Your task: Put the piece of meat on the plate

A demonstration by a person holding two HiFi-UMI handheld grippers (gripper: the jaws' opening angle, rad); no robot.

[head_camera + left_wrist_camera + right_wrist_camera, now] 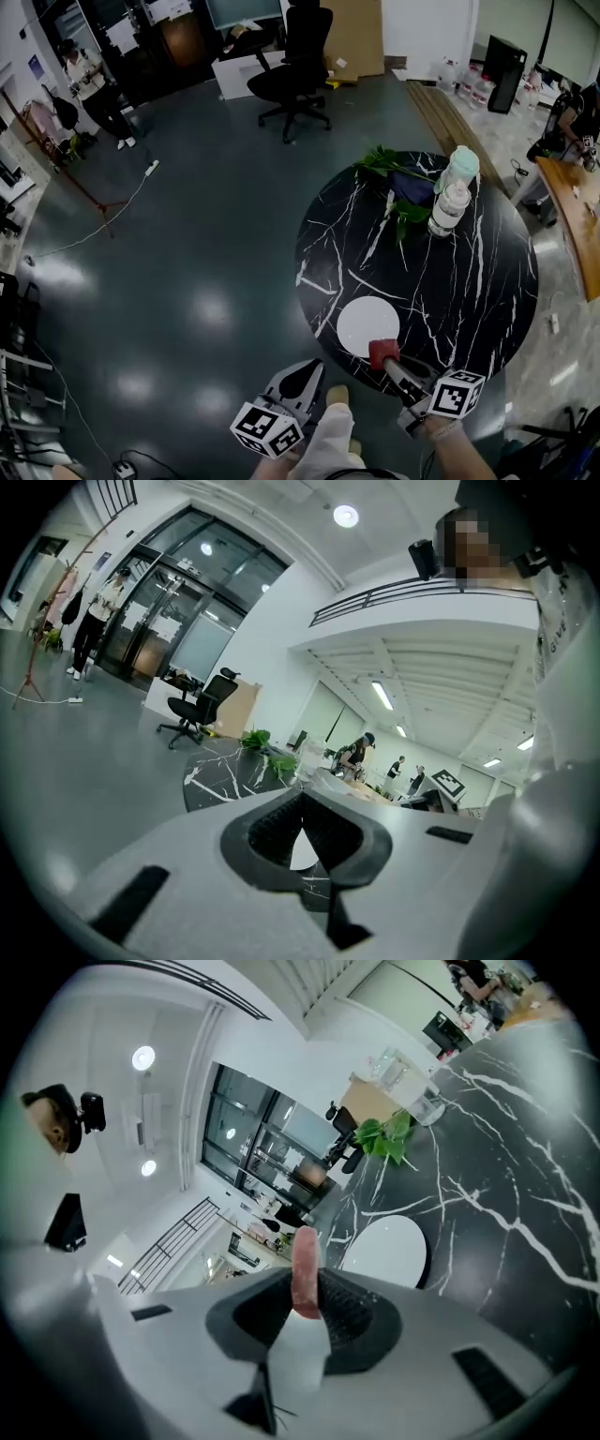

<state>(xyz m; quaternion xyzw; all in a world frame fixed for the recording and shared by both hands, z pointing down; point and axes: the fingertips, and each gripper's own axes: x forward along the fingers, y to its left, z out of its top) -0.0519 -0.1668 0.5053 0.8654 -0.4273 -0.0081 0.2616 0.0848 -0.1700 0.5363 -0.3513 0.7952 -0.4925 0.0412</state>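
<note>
A white round plate point(364, 323) lies near the front edge of the round black marble table point(487, 281). My right gripper point(386, 361) is shut on the red piece of meat point(382, 352), which hangs at the plate's near right rim. In the right gripper view the pink meat point(304, 1260) stands upright between the pads of the right gripper point(305, 1277), with the plate point(389, 1251) just ahead. My left gripper point(302, 372) is off the table's front edge, left of the plate. Its jaws meet at the tips of the left gripper point(300, 799), with nothing between them.
At the table's far side stand two bottles point(453, 192), a leafy green plant point(389, 169) and a dark flat object point(412, 187). A black office chair point(295, 66) is on the floor beyond. A person point(89, 84) stands far left. A wooden table point(577, 216) is at the right.
</note>
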